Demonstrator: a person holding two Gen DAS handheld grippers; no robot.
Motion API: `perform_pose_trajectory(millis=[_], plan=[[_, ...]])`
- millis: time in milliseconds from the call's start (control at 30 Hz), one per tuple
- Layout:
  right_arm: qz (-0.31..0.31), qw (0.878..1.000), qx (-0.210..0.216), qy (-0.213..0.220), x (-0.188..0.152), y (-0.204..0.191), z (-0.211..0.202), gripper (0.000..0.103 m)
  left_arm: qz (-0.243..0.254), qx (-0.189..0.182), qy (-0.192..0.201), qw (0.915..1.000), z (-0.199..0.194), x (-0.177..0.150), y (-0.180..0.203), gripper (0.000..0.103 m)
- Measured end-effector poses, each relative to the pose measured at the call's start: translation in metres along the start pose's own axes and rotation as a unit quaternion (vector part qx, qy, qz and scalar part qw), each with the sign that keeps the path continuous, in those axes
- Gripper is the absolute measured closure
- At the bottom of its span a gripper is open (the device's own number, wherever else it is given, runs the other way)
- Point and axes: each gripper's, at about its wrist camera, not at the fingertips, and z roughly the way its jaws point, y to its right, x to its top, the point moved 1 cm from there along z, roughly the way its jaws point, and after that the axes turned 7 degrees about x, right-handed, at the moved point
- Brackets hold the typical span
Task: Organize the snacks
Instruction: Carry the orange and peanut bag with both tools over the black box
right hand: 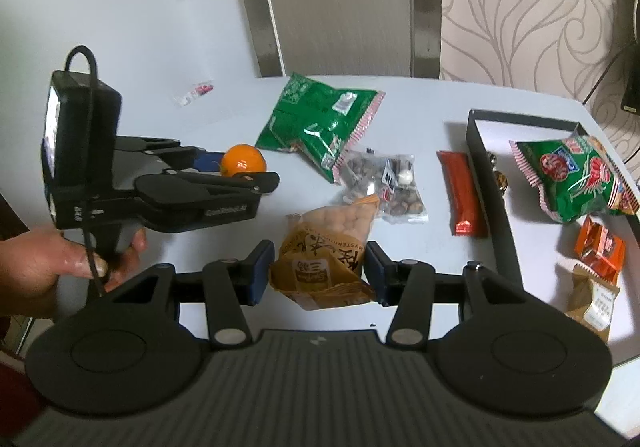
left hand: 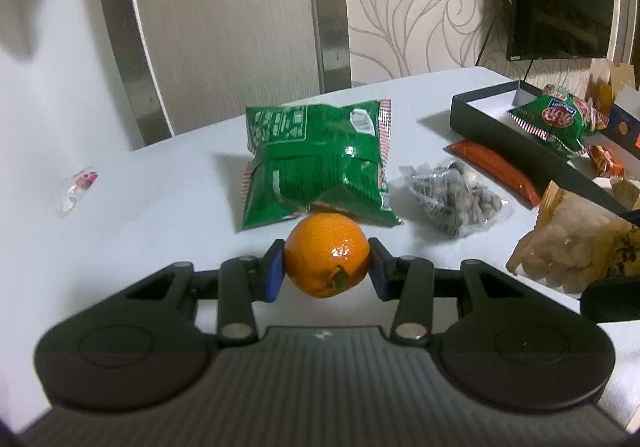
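Mandarin (left hand: 326, 255), clamped between your left gripper (left hand: 326, 267) pads above the white table (left hand: 140, 207); its underside is hidden. Your right gripper (right hand: 318, 271) pinches a tan nut packet (right hand: 324, 251), lower edge hidden behind the gripper body. Green bag (left hand: 316, 163) and clear bag of dark nuts (left hand: 452, 199) lie beyond. Black tray (right hand: 494, 183) at right, cut off by the frame.

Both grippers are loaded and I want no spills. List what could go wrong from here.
1. The left gripper pinches the round orange only at its sides; it could roll out or bruise.
2. The right gripper holds the brown nut bag by one crumpled end; it may slip or the nuts get crushed.
3. The black tray already holds a puffy green bag, so dropped items could bounce out.
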Motion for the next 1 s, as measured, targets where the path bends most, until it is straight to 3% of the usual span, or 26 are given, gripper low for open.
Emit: perform_pose_trajectory(millis=[1000], plan=[[0.033, 0.997, -0.018, 0.060, 0.003, 0.030, -0.053, 0.048, 0.046, -0.036, 0.031, 0.9978, -0.007, 0.048, 0.068, 0.057]])
